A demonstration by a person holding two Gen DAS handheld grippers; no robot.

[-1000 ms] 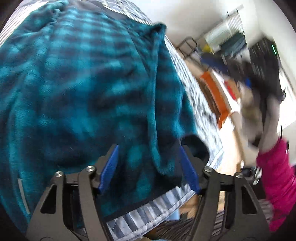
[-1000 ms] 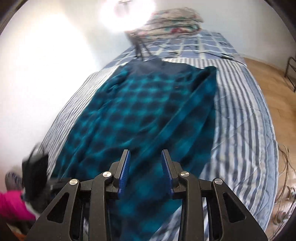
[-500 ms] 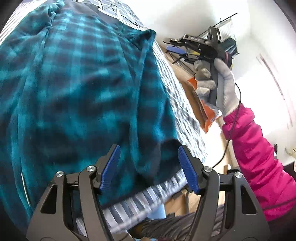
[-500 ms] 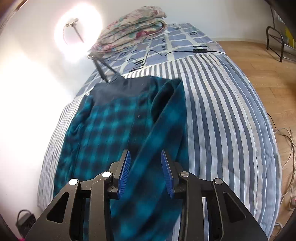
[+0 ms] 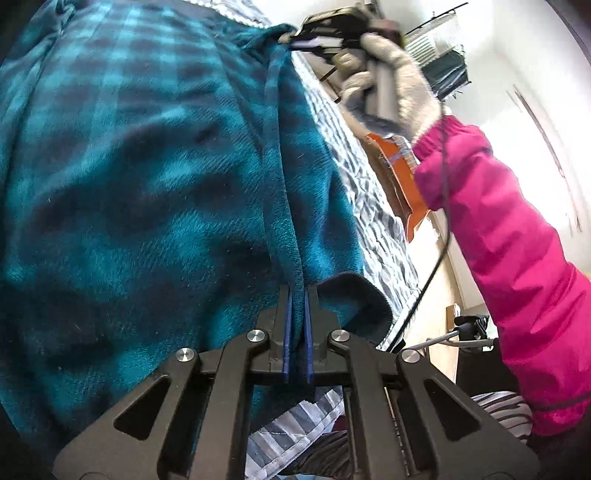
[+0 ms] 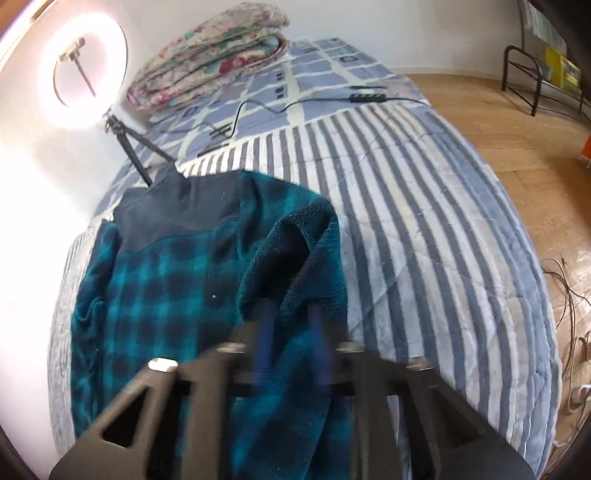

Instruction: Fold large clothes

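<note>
A large teal and dark plaid fleece jacket (image 5: 140,177) lies spread on a striped bed; it also shows in the right wrist view (image 6: 177,295). My left gripper (image 5: 297,295) is shut on the jacket's right edge near the cuff. My right gripper (image 6: 290,310) is at the jacket's upper right edge near the shoulder, with a fold of fleece between its blurred blue fingers, which stand a little apart. In the left wrist view the right gripper (image 5: 317,31) shows at that far edge, held by a gloved hand in a pink sleeve.
The bed has a grey-and-white striped quilt (image 6: 424,221). A ring light on a tripod (image 6: 88,66) and a folded floral quilt (image 6: 210,55) stand at the head of the bed. A cable with a remote (image 6: 365,98) lies there. Wooden floor (image 6: 517,122) lies to the right.
My left gripper has closed on the jacket's edge; it was open. My right gripper has come down from above the bed to the jacket's upper right edge.
</note>
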